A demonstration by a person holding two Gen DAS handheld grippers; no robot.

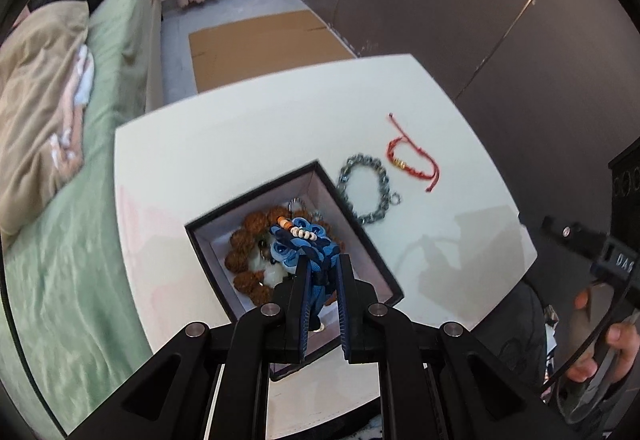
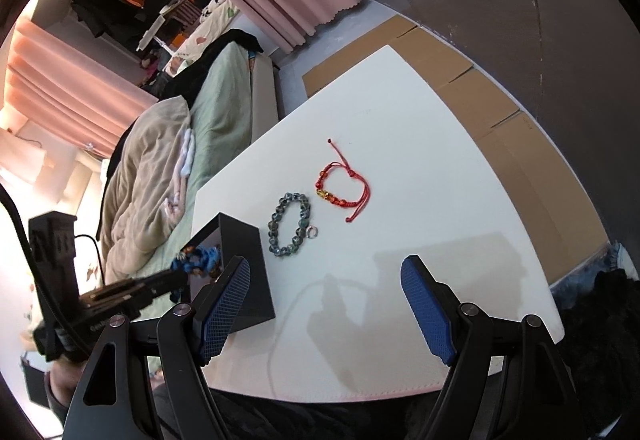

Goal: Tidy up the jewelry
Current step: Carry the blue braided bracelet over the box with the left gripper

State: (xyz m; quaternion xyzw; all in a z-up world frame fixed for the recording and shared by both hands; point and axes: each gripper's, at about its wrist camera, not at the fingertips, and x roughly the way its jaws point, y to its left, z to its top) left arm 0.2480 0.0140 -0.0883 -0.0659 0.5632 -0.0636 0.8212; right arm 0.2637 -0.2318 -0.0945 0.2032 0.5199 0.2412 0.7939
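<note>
Pinching the blue bracelet (image 1: 308,240), my left gripper (image 1: 322,264) is hovering over the box (image 1: 384,272) for dropping it; right gripper (image 2: 326,300) is waiting spread.

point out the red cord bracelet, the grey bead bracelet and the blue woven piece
red cord bracelet (image 2: 362,187), right wrist view, right side of cord loop
grey bead bracelet (image 2: 276,226), right wrist view, left beads
blue woven piece (image 1: 316,246), left wrist view, blue knot

Bright even light, soft shadows, fisheye-warped edges, slight blur
</note>
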